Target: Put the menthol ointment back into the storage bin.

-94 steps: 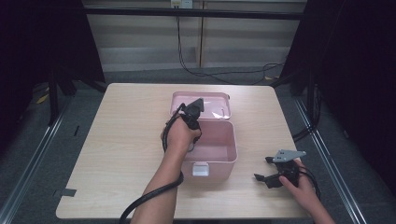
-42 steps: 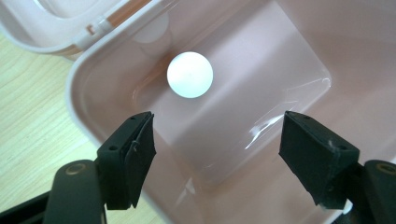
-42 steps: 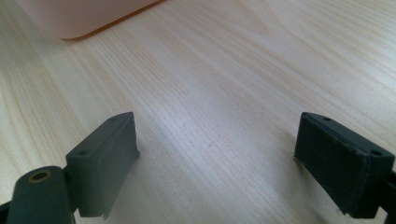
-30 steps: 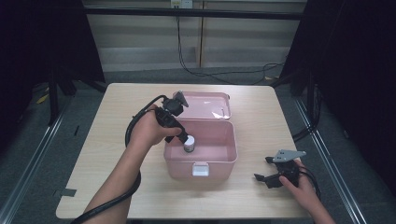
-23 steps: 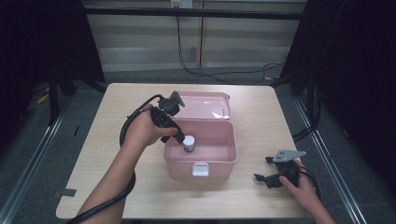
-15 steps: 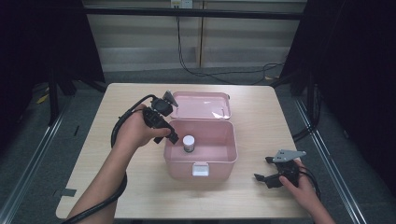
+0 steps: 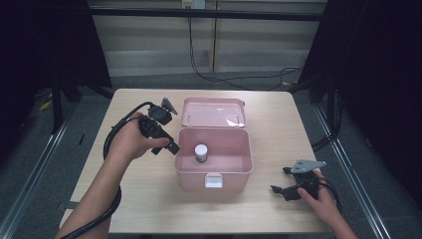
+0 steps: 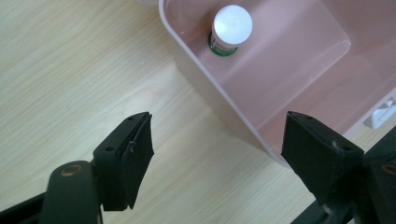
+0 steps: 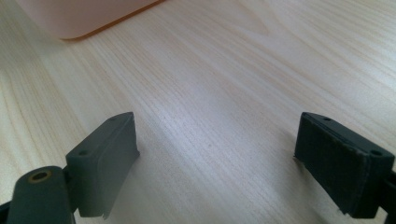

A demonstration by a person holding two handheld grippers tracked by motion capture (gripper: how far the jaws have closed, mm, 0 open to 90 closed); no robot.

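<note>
The small white-capped bottle (image 7: 201, 152) stands upright inside the open pink box (image 7: 214, 175), near its left wall; placement appears complete. The lid (image 7: 213, 112) lies folded back, so closing it probably remains. The left gripper (image 8: 217, 144) hovers beside the box's left wall, jaws wide apart and empty. The right gripper (image 7: 287, 182) rests low over the table (image 7: 268, 109), wide open, holding nothing.
</note>
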